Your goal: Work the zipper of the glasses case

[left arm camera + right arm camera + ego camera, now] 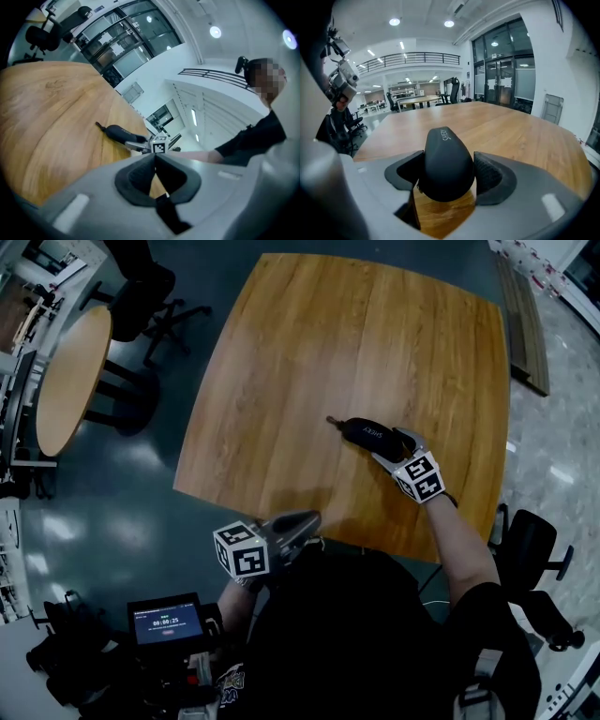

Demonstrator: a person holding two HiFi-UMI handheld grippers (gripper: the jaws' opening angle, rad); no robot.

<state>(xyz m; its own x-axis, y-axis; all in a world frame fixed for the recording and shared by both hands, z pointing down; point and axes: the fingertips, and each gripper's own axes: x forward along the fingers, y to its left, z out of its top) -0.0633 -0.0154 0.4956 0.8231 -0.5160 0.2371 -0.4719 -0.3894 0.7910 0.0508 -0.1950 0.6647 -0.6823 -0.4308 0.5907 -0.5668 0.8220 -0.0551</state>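
On wooden table (pixel 328 334), toward near edge: clamping glasses case (pixel 366 432) with right gripper (pixel 394 441); holding left gripper (pixel 315 518) clenched, empty, at table edge.

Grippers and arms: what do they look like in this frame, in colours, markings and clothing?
The left gripper and the right gripper both have light grey moulded bodies. Each has two broad jaws lined with dark textured pads. Each carries a white cube printed with black square markers. The person wears a black short-sleeved top.

Probably an open-plan office: swivel chairs (pixel 141 292), wooden tables (pixel 356 352), glass partitions (pixel 506 79) (mezzanine railing (pixel 412 58) above).
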